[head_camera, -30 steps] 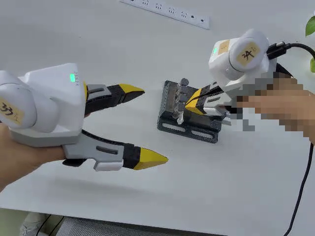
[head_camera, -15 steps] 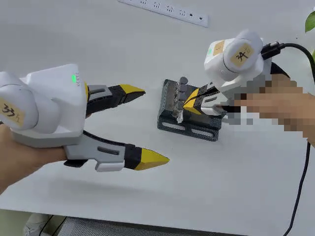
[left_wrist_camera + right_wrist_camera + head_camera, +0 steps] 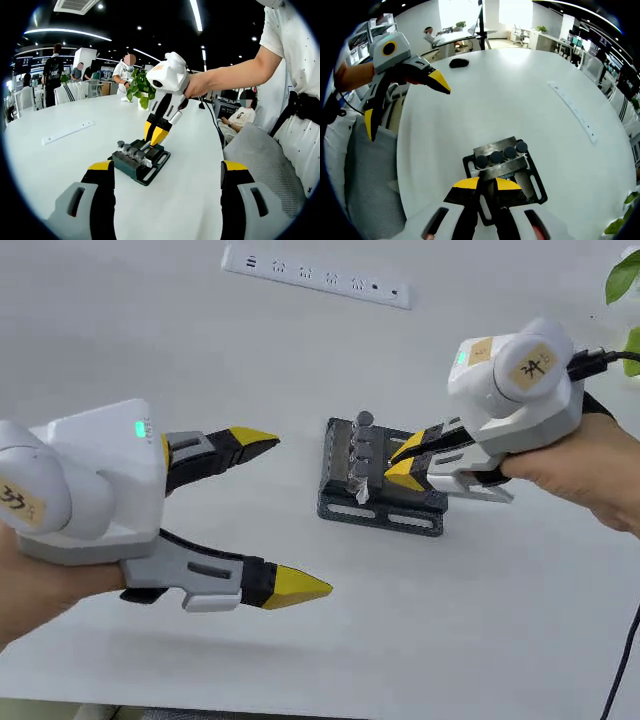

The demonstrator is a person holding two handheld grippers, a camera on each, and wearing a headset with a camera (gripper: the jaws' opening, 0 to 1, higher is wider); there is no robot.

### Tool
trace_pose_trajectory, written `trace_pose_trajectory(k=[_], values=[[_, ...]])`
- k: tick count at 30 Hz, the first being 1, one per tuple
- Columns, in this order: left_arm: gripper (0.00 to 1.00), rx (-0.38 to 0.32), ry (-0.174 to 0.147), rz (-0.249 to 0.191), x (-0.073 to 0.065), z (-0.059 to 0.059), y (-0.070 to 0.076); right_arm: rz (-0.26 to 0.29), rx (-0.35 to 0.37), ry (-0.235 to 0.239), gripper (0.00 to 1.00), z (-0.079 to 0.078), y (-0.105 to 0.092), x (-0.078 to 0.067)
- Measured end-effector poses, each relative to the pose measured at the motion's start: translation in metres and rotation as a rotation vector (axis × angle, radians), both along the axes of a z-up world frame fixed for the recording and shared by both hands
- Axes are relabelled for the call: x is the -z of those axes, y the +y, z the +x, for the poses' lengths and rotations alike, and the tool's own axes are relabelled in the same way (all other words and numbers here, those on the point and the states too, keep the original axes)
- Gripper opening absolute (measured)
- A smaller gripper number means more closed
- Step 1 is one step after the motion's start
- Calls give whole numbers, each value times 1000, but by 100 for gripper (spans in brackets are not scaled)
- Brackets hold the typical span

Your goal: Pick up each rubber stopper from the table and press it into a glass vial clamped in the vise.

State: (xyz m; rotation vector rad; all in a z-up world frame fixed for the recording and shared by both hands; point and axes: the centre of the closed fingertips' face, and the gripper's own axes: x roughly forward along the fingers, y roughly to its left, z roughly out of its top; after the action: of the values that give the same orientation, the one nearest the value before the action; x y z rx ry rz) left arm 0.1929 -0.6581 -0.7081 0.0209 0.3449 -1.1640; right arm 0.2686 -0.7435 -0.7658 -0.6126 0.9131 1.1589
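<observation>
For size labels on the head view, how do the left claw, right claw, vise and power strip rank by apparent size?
1. Left claw, though its nearness to the camera inflates it.
2. Right claw.
3. Vise.
4. Power strip, longer than the vise but far thinner.

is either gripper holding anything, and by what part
Nothing is held. The left gripper is open and empty; the right gripper is shut at the vise, nothing visible between its jaws.
</observation>
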Motion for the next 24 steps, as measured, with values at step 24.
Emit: trace_pose_trajectory(k=[24], values=[[99, 2, -43, 134, 13, 6, 14, 290, 211, -78, 47, -33, -75, -24]])
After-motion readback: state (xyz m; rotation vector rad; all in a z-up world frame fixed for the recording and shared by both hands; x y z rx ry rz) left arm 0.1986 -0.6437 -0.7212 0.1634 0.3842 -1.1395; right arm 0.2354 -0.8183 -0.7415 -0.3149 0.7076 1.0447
